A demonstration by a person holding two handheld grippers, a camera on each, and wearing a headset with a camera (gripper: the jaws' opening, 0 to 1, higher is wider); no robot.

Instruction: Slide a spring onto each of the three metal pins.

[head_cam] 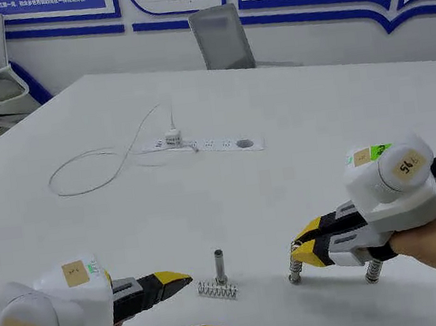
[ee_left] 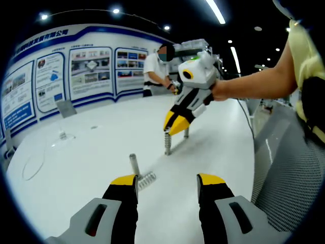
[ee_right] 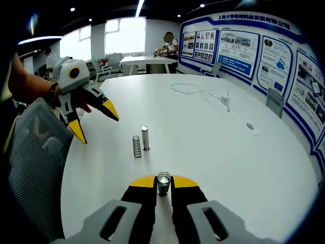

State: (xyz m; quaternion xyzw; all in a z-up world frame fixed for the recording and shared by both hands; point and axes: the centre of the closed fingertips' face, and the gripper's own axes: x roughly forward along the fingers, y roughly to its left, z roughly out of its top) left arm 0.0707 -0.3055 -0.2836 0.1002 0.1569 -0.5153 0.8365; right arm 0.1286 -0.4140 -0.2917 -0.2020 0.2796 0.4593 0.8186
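Head view: left gripper (head_cam: 190, 308) has its jaws wide and empty, near the loose spring (head_cam: 218, 291) lying at the foot of the bare pin (head_cam: 219, 263). Right gripper (head_cam: 306, 246) has narrow jaws pinching the sprung pin (head_cam: 295, 266); a second sprung pin (head_cam: 372, 271) stands further right. Looks like two done, one left. Next: grab the spring, upend it, thread it on. Table (head_cam: 274, 100) is open, power strip (head_cam: 208, 143) well back.

Bright ceiling lights, sharp, fisheye-warped edges
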